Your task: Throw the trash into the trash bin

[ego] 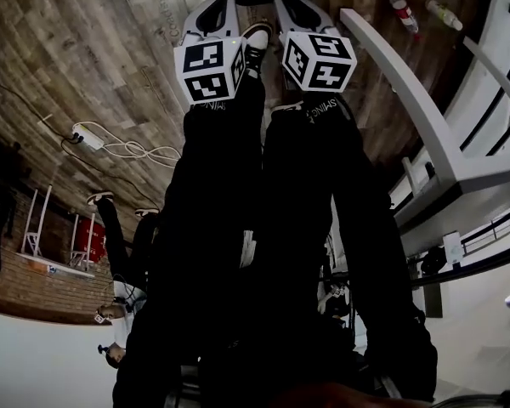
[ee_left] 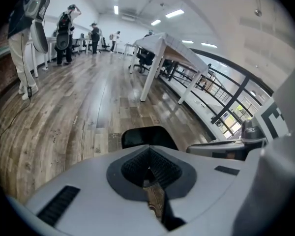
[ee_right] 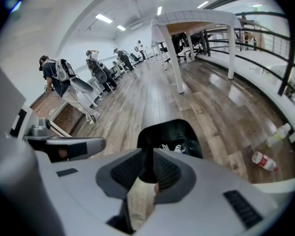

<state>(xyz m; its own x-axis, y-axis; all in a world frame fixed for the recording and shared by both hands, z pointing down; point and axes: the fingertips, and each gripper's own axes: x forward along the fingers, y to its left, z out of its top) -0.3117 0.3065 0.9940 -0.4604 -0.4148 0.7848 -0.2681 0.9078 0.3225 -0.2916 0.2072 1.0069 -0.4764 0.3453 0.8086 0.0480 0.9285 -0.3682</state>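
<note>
Left tongs [ee_left: 149,154] closed, right tongs [ee_right: 147,156] barely parted, both empty; bottle [ee_right: 264,162] lies well apart.

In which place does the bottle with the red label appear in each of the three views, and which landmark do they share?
Head view: the bottle lies on the wood floor, near the top edge, right of centre.
Left gripper view: not in it.
Right gripper view: the bottle is at the lower right.
Shared landmark: the white table.

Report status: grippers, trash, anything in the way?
Left hand-held gripper shut, empty; right hand-held gripper slightly open, empty. Two bottles on floor to the right, untouched. Nothing seen blocking them.
</note>
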